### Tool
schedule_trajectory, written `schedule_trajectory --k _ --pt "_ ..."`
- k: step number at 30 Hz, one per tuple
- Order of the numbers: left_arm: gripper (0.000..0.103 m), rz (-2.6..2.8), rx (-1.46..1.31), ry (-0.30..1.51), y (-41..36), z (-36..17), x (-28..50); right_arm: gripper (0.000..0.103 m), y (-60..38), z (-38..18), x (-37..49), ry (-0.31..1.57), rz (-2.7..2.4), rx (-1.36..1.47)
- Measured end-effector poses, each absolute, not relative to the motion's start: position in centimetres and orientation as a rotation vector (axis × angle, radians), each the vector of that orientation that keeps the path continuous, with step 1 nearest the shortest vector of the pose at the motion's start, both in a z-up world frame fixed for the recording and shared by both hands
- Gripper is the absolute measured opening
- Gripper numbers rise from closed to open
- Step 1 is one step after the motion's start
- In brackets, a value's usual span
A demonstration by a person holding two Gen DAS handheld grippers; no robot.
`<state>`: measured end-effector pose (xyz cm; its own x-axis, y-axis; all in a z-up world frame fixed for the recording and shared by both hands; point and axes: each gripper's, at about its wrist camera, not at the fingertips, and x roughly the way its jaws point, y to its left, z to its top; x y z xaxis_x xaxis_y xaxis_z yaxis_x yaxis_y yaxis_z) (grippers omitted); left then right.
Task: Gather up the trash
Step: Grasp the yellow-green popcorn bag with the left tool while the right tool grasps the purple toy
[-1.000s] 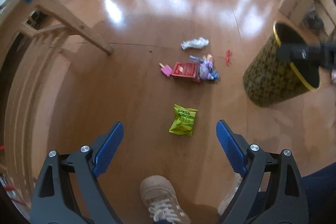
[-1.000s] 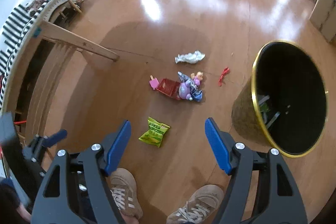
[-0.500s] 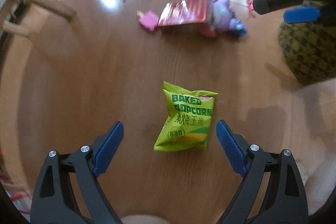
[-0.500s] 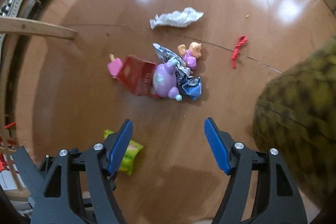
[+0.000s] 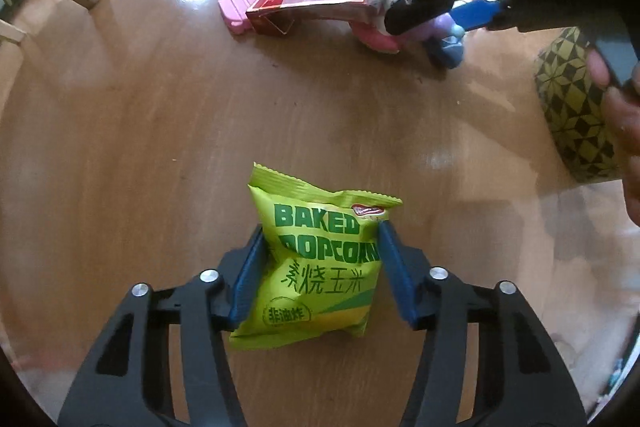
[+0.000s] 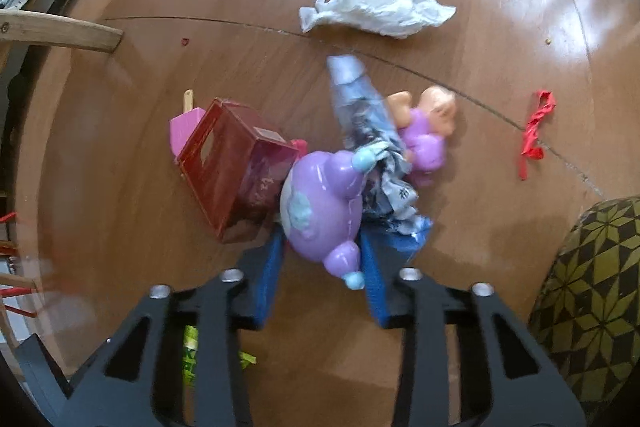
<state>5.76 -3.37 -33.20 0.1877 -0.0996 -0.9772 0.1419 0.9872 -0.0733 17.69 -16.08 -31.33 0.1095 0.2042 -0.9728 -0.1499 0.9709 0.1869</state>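
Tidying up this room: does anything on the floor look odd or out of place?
Yes: the right gripper is closing around a purple toy, not trash, lying tangled with a crumpled wrapper and a tipped red box.

The left tongs (image 5: 320, 267) are showing black triangular frames with cut-outs, silver screws and ribbed blue pads (image 5: 394, 279). The right tongs (image 6: 322, 273) are looking identical; at 1 o'clock in the left view, white letters "DAS" are showing.
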Motion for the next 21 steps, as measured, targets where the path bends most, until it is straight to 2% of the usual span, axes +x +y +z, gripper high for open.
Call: schedule_trajectory --k 1,3,10,16,21 --pt "0.045 -0.173 0.030 1.378 -3.4 -33.0 5.8 0.030 -16.2 -31.2 17.5 1.440 0.256 0.054" --pt "0.042 -0.171 0.018 1.390 -3.2 -32.4 5.8 0.028 -16.7 -30.4 17.0 1.443 0.255 0.077" --pt "0.040 -0.149 -0.030 1.358 -1.4 -26.4 6.3 0.027 -18.4 -22.6 13.7 1.388 0.238 0.089" --pt "0.040 -0.168 0.031 1.263 -1.4 -16.9 5.7 0.027 -19.4 -15.0 10.3 1.352 0.255 0.107" --pt "0.040 -0.157 0.039 1.210 -0.8 -8.5 4.2 0.027 -20.4 -6.3 6.6 1.289 0.274 0.154"
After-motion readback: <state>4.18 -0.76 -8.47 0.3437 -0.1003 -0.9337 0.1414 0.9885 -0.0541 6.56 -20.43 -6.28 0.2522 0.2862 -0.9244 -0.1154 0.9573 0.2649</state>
